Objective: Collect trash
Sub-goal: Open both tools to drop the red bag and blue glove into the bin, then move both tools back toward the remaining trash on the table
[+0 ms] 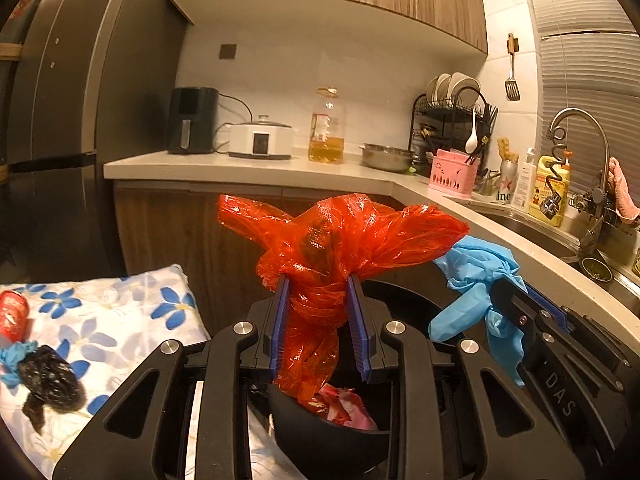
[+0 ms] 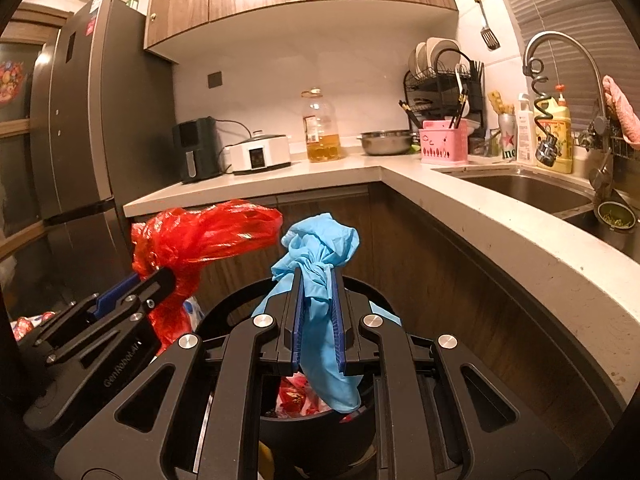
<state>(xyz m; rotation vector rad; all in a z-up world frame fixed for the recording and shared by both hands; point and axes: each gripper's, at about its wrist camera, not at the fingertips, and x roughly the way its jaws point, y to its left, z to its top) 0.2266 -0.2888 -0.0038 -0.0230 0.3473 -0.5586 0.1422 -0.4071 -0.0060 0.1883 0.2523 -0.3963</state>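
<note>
My left gripper (image 1: 318, 284) is shut on a crumpled red plastic bag (image 1: 332, 236) and holds it above a black trash bin (image 1: 320, 436) with red and pink trash inside. My right gripper (image 2: 316, 276) is shut on a blue disposable glove (image 2: 320, 240) above the same bin (image 2: 320, 432). Each gripper shows in the other's view: the right with the glove (image 1: 472, 276) to the right, the left with the red bag (image 2: 208, 236) to the left. A black crumpled bag (image 1: 50, 380), a blue scrap (image 1: 14, 356) and a red can (image 1: 14, 314) lie on a flowered cloth (image 1: 120, 320).
An L-shaped counter (image 2: 460, 216) wraps behind and to the right, with a sink (image 2: 524, 188), faucet, dish rack (image 1: 448, 120), pink basket, metal bowl, oil bottle (image 1: 326, 128), cooker and air fryer (image 1: 192, 120). A tall grey fridge (image 1: 60, 100) stands at left.
</note>
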